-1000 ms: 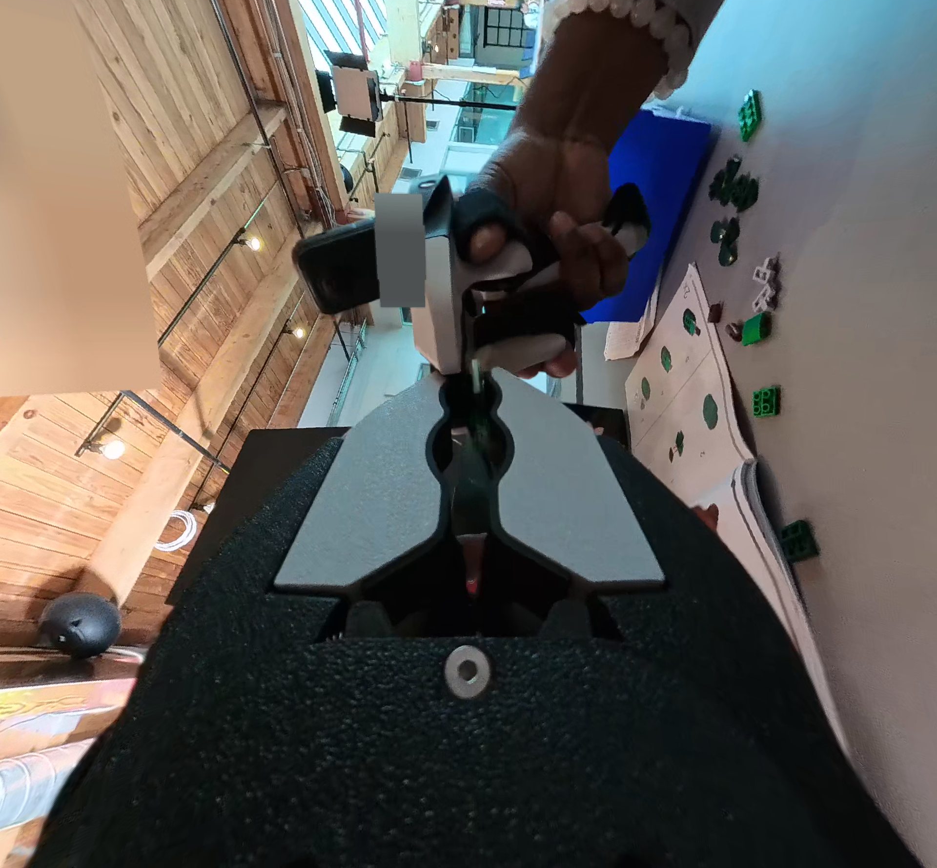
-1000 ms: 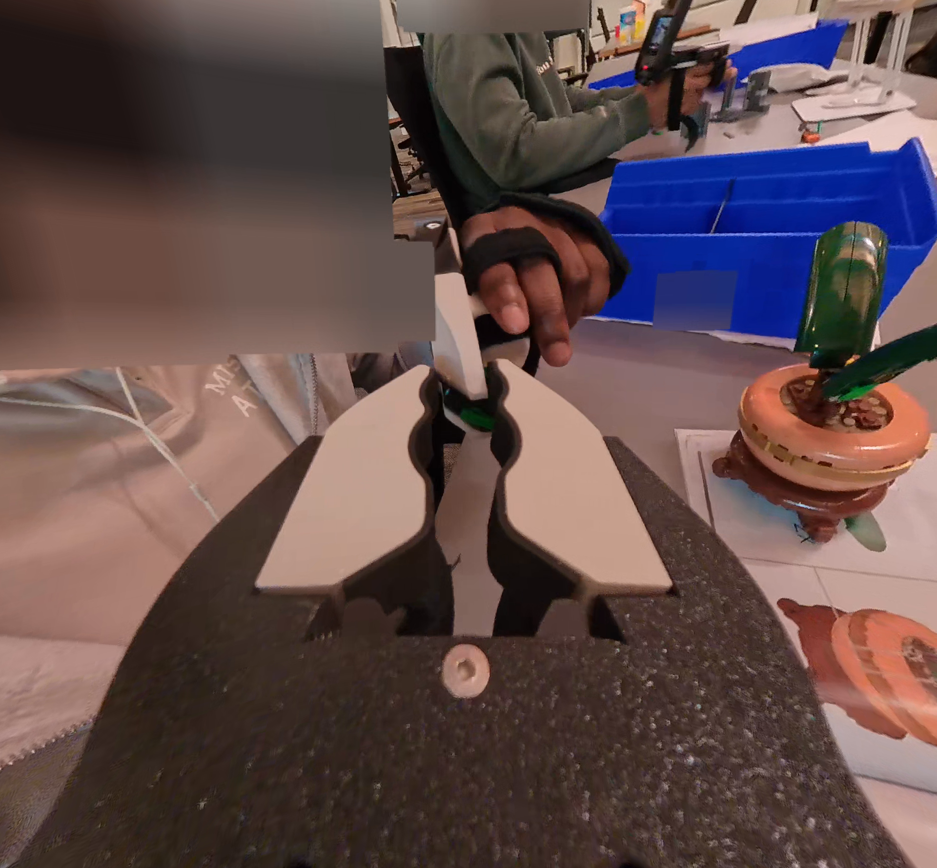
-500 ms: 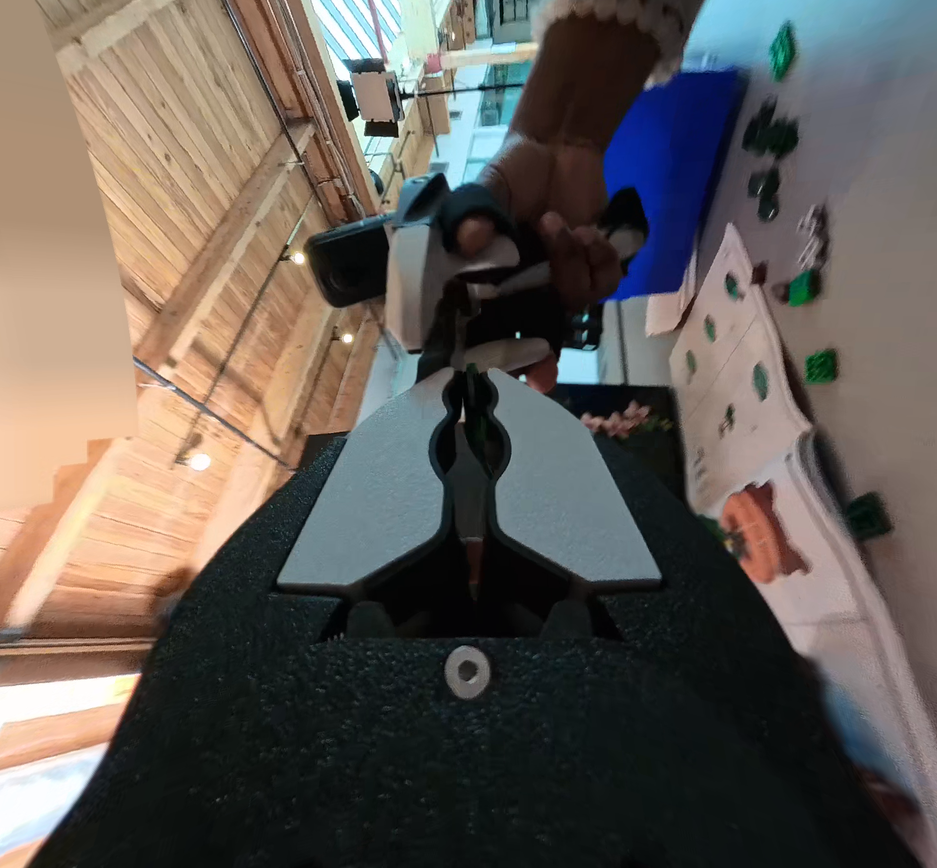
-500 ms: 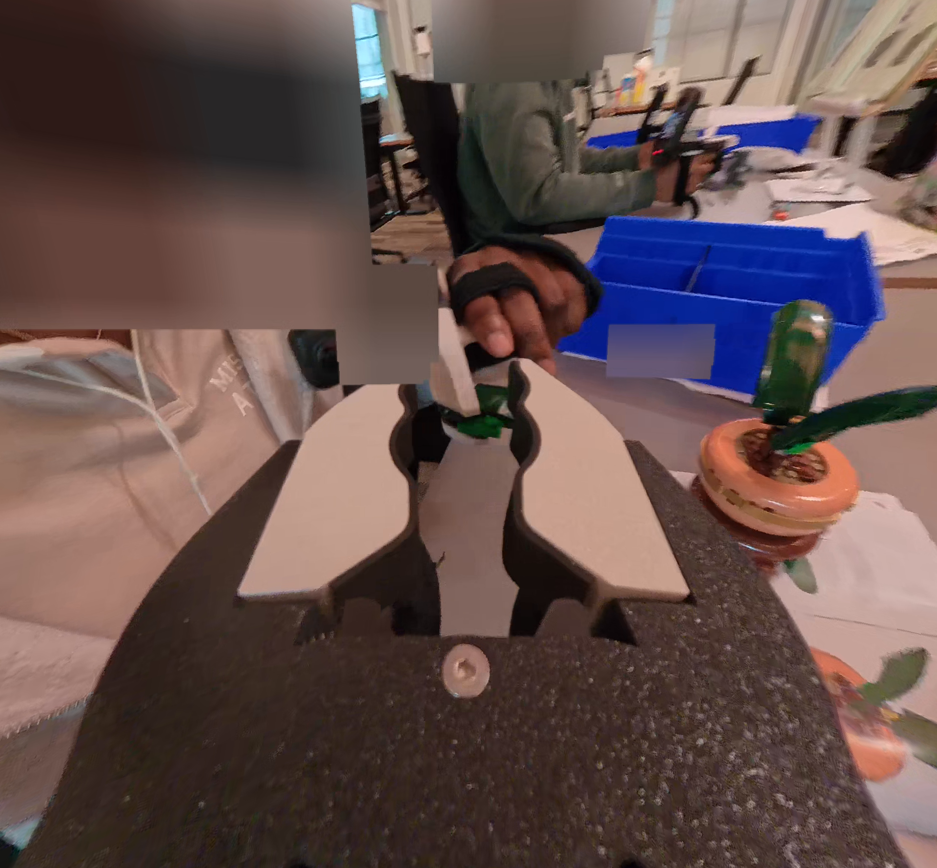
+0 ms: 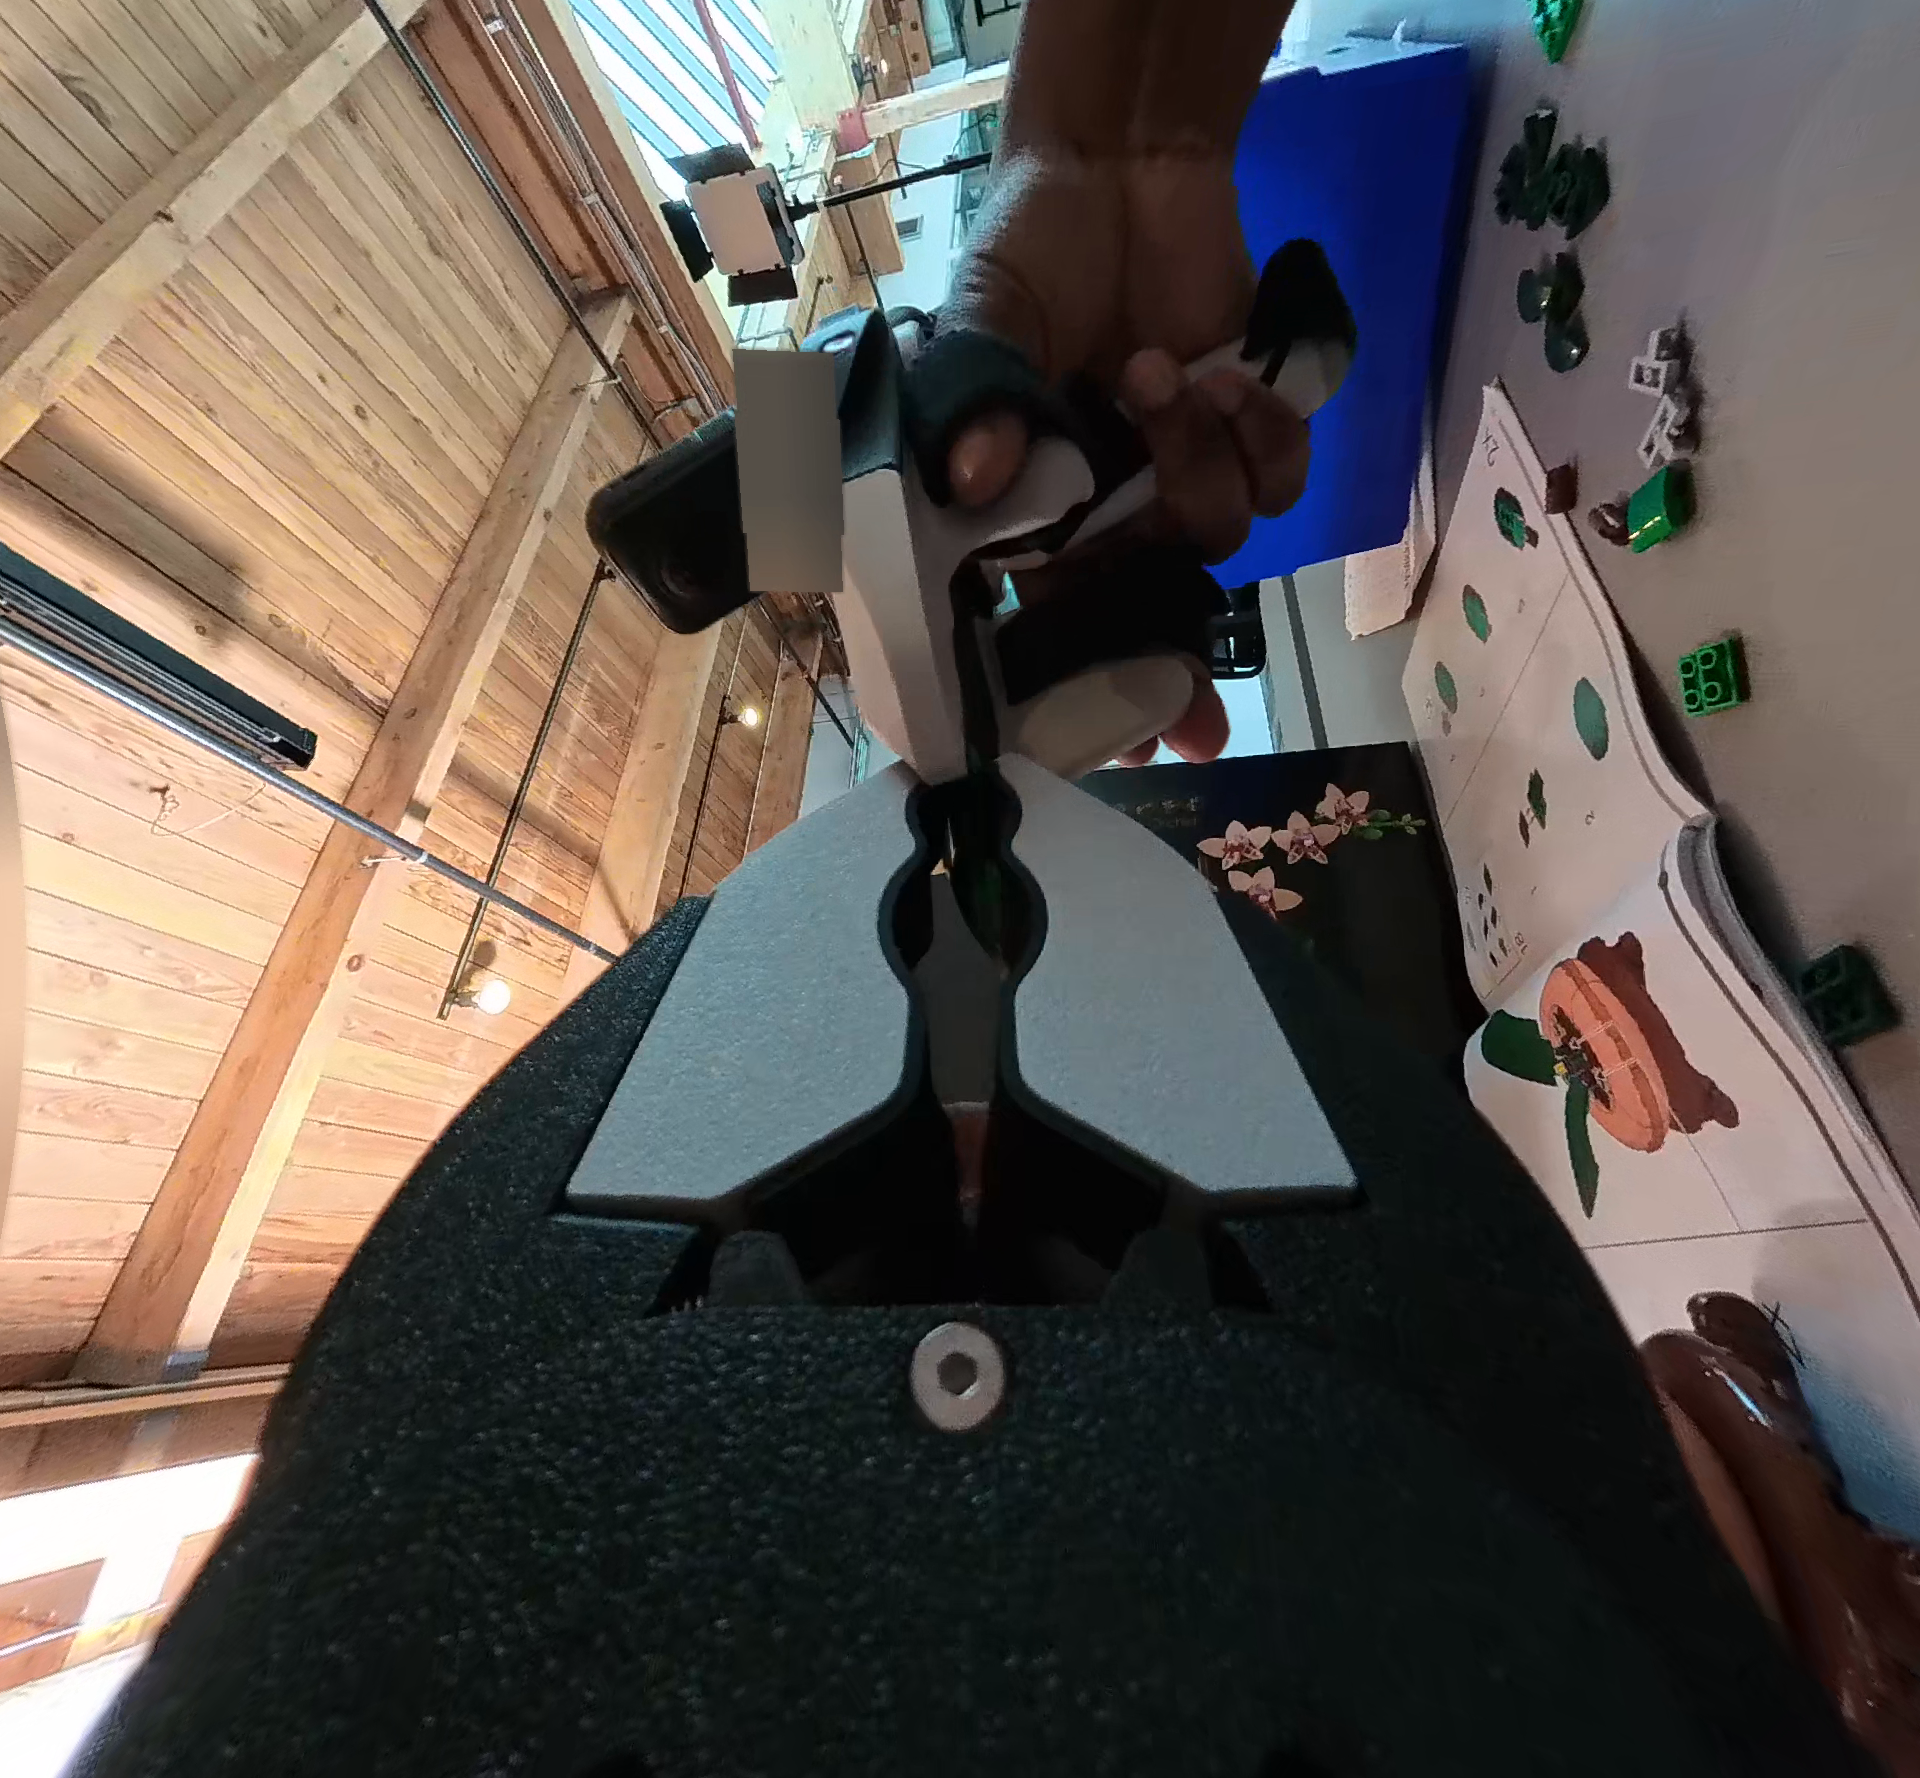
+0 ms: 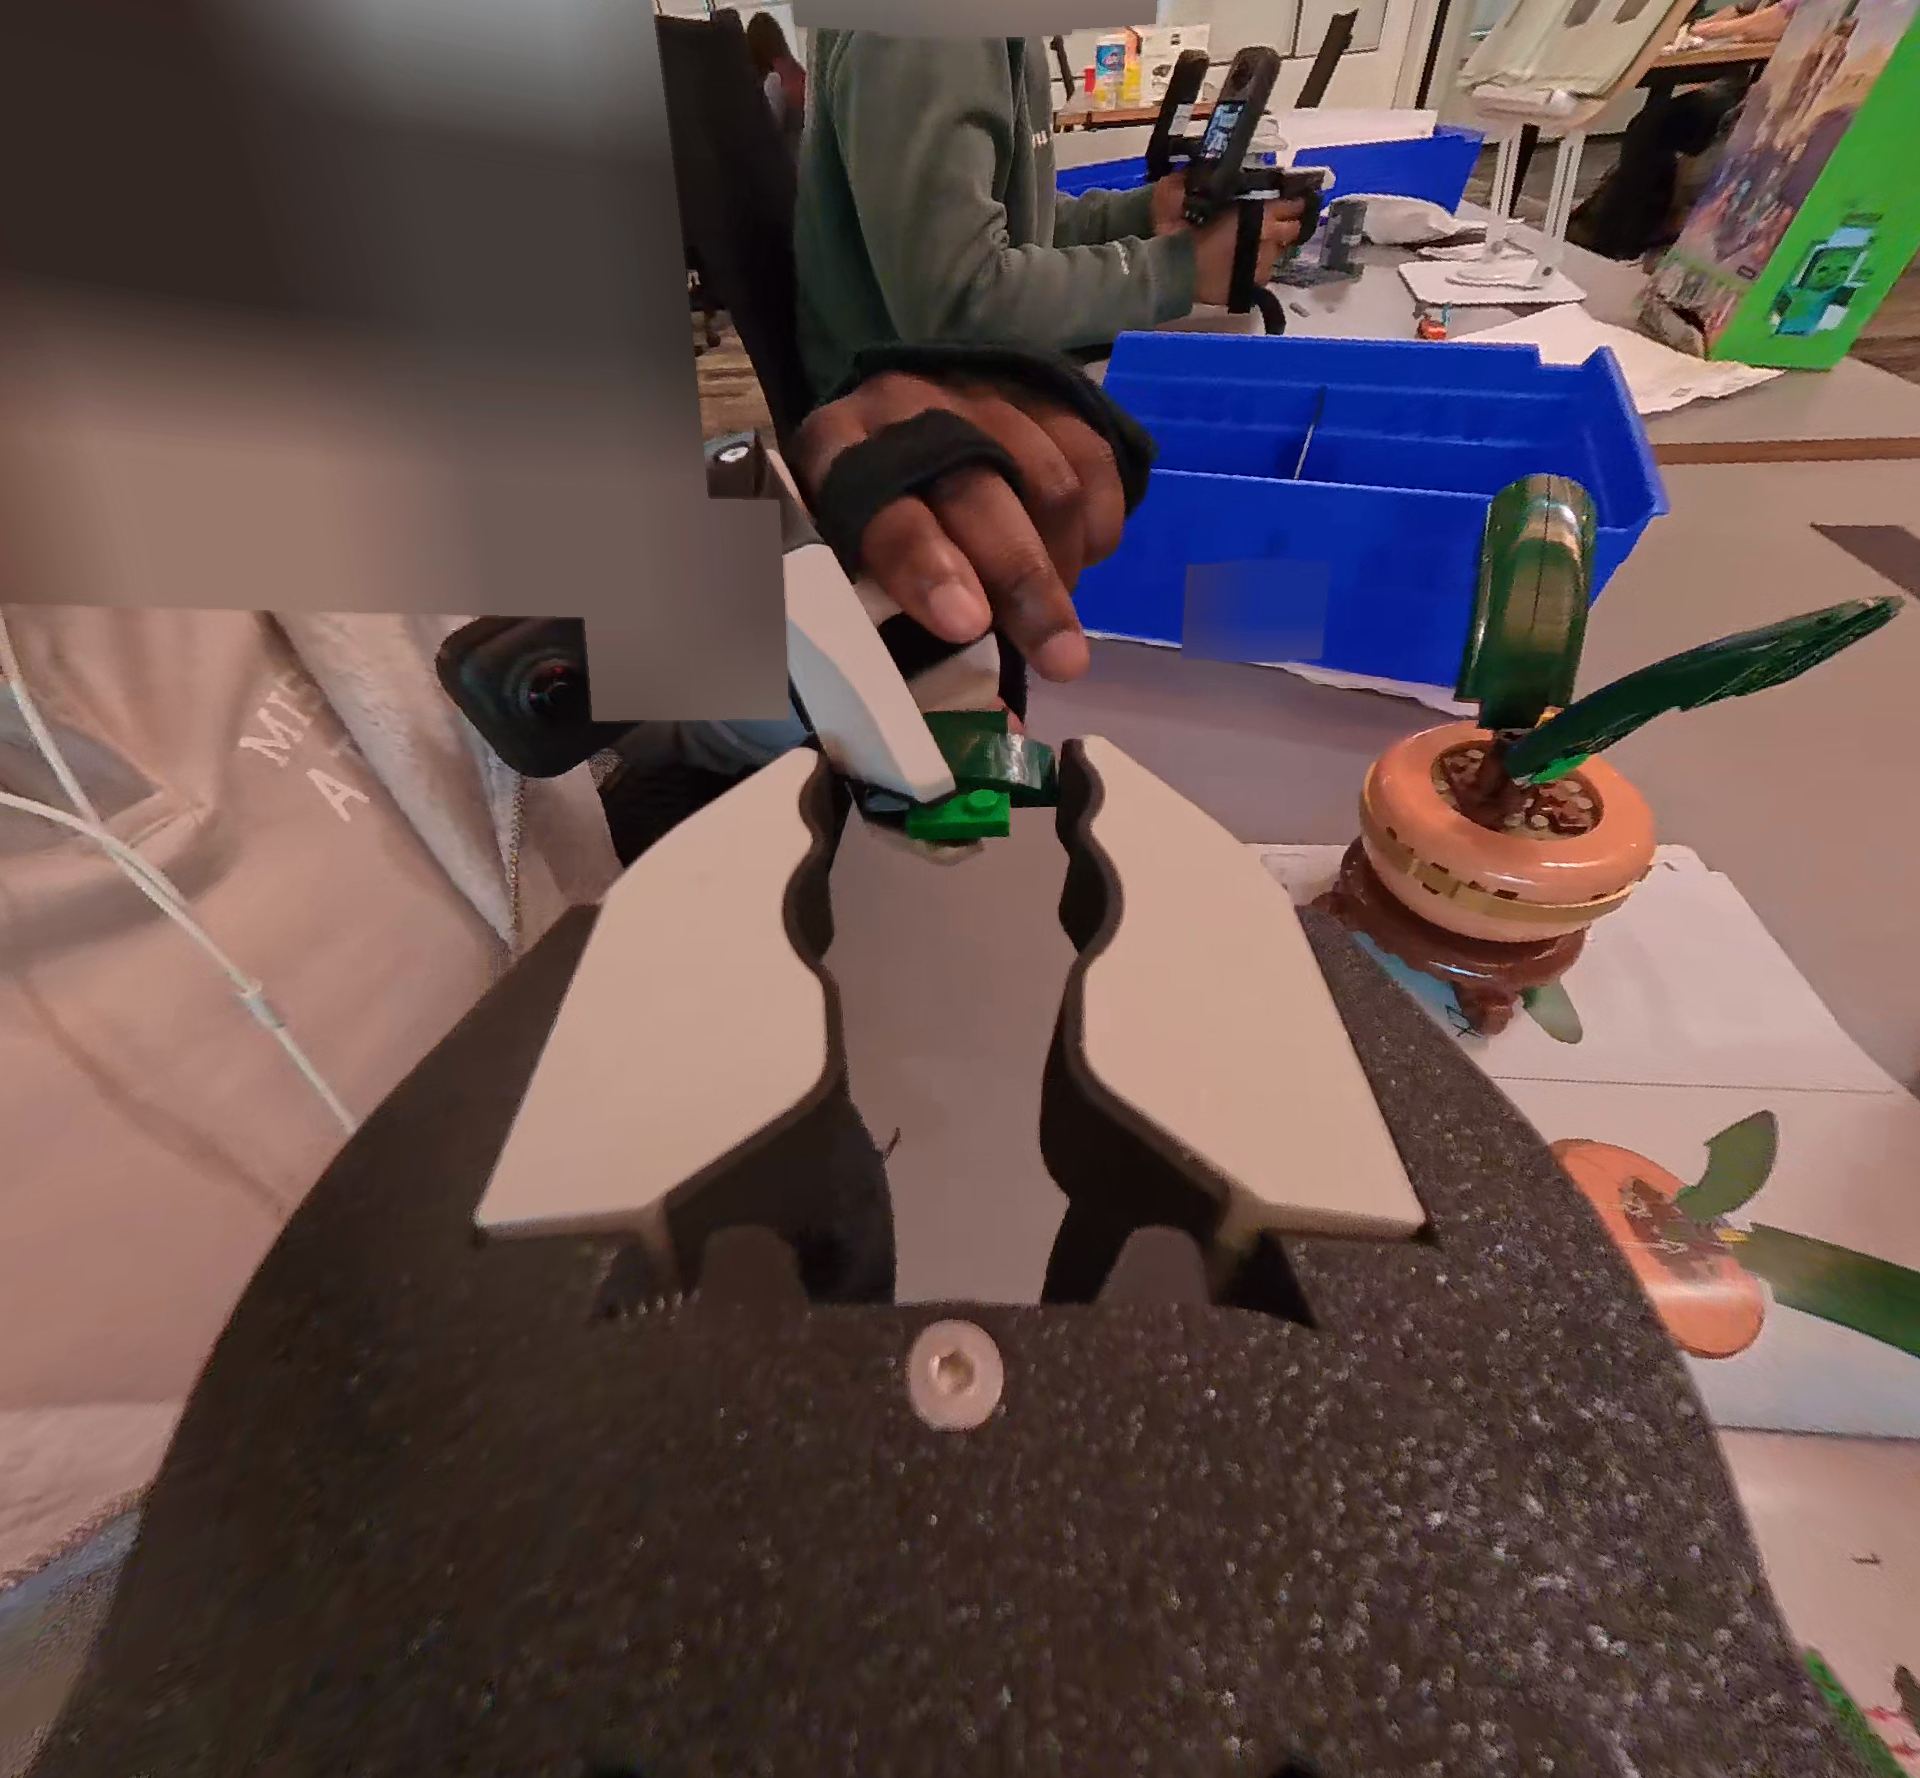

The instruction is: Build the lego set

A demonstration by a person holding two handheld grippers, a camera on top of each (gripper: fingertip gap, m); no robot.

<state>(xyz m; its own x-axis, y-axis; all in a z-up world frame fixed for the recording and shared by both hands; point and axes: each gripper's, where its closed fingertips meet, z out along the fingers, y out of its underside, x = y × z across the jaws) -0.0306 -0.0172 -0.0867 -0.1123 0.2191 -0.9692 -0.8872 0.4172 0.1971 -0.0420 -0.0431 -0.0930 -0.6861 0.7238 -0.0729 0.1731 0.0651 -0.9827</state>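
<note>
1. Grey worktop [image 6: 1299, 752] in an open workshop with timber walls, a blue bin [image 6: 1371, 471] in the upper right of the right wrist frame, an open instruction booklet [image 5: 1538, 793] along the right edge of the left wrist frame.
2. Left gripper [image 5: 971, 855]: jaws pressed together on the green leaf piece [image 6: 982, 778], seen edge-on in its own view, just above centre.
3. Right gripper [image 6: 940, 793]: jaws spread apart, standing either side of that leaf piece; contact with it not clear.
4. Partly built potted plant [image 6: 1507, 824] at right centre of the right wrist frame, standing on the booklet, well apart from the held piece.
5. Risk: thin grip near the leaf's edge; any twist or knock from the right jaws likely to lever it out and drop it.
6. Risk: small bright green plate on the leaf possibly only loosely seated; likely to pop off under sideways pressure.
7. Risk: loose green bricks [image 5: 1712, 677] scattered at the right of the left wrist frame; easily swept aside by a careless lowering.
</note>
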